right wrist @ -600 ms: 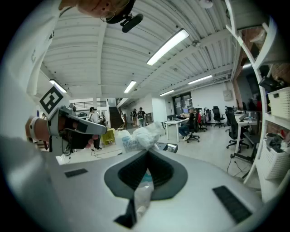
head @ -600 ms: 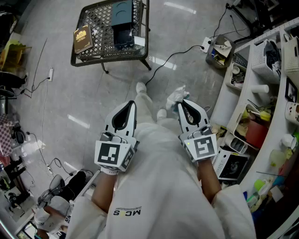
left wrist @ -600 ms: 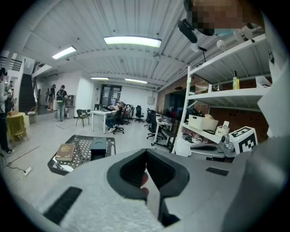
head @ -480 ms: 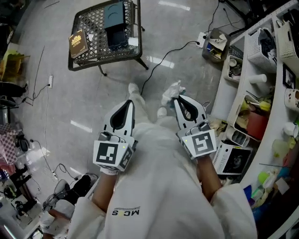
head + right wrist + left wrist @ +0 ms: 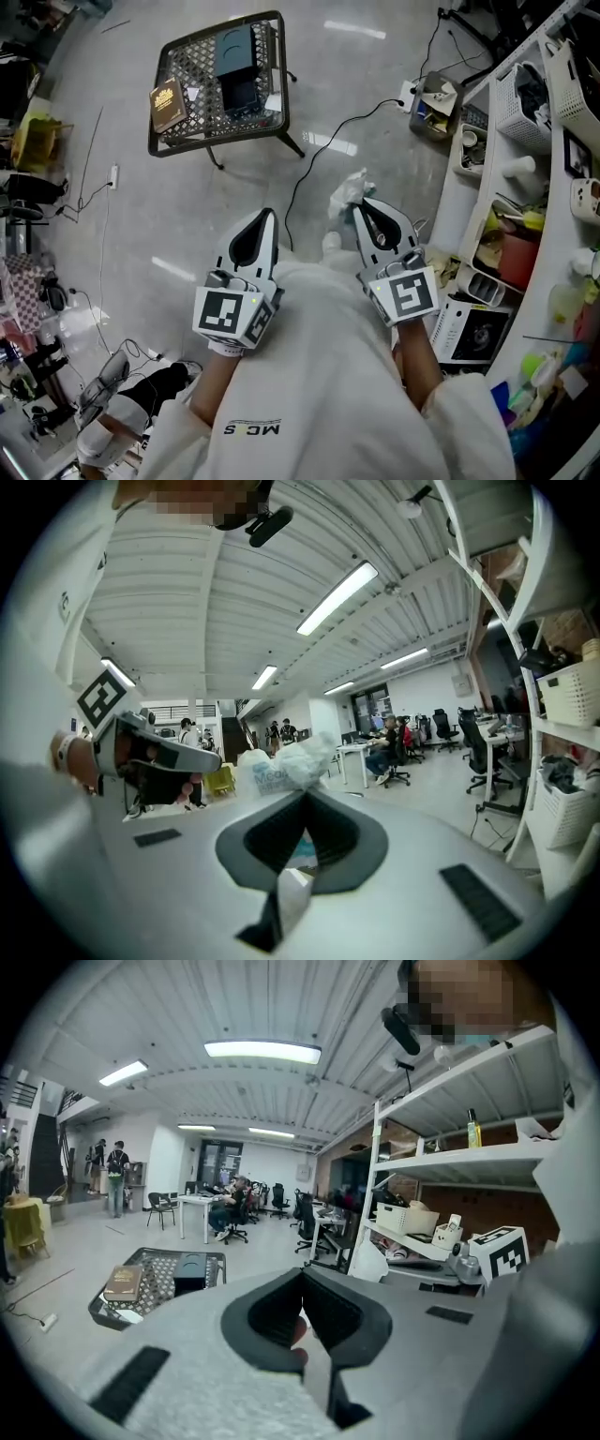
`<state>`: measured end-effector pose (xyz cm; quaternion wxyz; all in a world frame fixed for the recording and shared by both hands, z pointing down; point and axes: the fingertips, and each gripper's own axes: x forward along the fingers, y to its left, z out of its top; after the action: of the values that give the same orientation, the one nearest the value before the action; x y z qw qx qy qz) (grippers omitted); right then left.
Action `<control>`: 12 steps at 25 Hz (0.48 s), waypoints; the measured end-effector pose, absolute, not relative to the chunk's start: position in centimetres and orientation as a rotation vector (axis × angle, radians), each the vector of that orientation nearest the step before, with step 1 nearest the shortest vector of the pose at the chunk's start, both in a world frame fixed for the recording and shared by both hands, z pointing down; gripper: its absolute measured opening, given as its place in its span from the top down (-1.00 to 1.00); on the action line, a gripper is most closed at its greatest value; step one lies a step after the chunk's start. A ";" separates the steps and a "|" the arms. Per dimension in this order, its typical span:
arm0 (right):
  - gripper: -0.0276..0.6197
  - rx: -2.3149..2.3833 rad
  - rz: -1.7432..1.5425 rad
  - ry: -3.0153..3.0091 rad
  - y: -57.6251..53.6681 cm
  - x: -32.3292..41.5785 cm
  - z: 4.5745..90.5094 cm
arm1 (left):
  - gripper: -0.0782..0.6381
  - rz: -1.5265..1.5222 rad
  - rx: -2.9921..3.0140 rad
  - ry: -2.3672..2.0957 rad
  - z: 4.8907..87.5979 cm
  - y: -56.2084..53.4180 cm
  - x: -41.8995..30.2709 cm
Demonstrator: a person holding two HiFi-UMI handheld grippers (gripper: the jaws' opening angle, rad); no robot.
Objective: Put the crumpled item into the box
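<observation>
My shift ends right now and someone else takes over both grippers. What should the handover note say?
Left gripper: shut, empty.
Right gripper: shut on the crumpled white item, held in front of the body.
Box: on the mesh table across the floor ahead, next to a brown book.
Done: item picked up.
Left: carry it to the table and release it into the box.

Crinkled thin plastic wrapper (image 5: 349, 191), black metal mesh table (image 5: 211, 122), glossy floor (image 5: 122, 225)
</observation>
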<state>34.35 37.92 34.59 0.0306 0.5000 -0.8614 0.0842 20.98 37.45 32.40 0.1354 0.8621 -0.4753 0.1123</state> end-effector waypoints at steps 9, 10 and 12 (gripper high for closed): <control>0.86 1.569 0.282 -2.688 36.5 34.0 34.5 | 0.73 0.308 2.460 -1.453 32.0 36.6 18.9; 0.86 1.564 0.275 -2.692 36.2 33.9 34.3 | 0.73 0.302 2.469 -1.450 32.0 36.5 18.7; 0.86 1.543 0.263 -2.698 35.6 33.3 34.2 | 0.73 0.299 2.477 -1.440 32.4 36.3 18.3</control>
<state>33.30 35.62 34.22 0.0112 0.4947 -0.8649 0.0843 18.28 36.34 32.41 0.1300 0.8527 -0.4955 0.1028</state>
